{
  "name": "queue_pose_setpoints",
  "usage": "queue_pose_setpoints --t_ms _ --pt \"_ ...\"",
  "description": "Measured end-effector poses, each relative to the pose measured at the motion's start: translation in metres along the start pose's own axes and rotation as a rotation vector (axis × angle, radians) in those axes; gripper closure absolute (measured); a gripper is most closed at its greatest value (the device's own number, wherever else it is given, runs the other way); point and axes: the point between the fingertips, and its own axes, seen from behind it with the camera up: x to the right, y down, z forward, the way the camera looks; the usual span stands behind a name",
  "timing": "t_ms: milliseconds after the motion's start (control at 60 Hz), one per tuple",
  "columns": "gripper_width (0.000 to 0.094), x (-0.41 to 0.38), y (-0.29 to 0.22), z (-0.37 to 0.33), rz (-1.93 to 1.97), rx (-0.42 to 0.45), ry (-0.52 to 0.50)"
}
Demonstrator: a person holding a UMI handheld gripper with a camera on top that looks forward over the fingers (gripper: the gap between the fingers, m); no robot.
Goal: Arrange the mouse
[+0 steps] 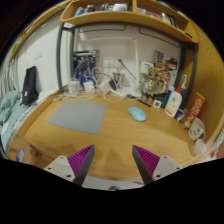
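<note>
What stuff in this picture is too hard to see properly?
- Gripper view: the mouse beyond the open gripper is too small to show buttons or a cable.
- Items on the shelf above the desk: too small to name.
- Clutter beside the mouse: blurred together.

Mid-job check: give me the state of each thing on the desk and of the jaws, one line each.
mouse: resting on the desk, off the mat, untouched, well beyond the jaws.
mouse mat: lying flat on the desk, nothing on it.
gripper: jaws open, holding nothing.
desk: bare wood between jaws and mouse.
</note>
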Motion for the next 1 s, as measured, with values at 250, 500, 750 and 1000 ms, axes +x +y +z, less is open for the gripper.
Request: queue_pose_setpoints --t_ms 250,500,750,1000 --pt "0.0093 0.079 -0.015 0.09 0.006 -0.038 0.071" --pt "0.0094 0.113 -0.052 0.181 -0.005 -0.08 0.034" --pt "0.0108 0.133 -0.078 0.237 0.032 -0.119 -0.009" --pt "0.0246 0.157 -0.085 0.255 0.127 -0.129 0.01"
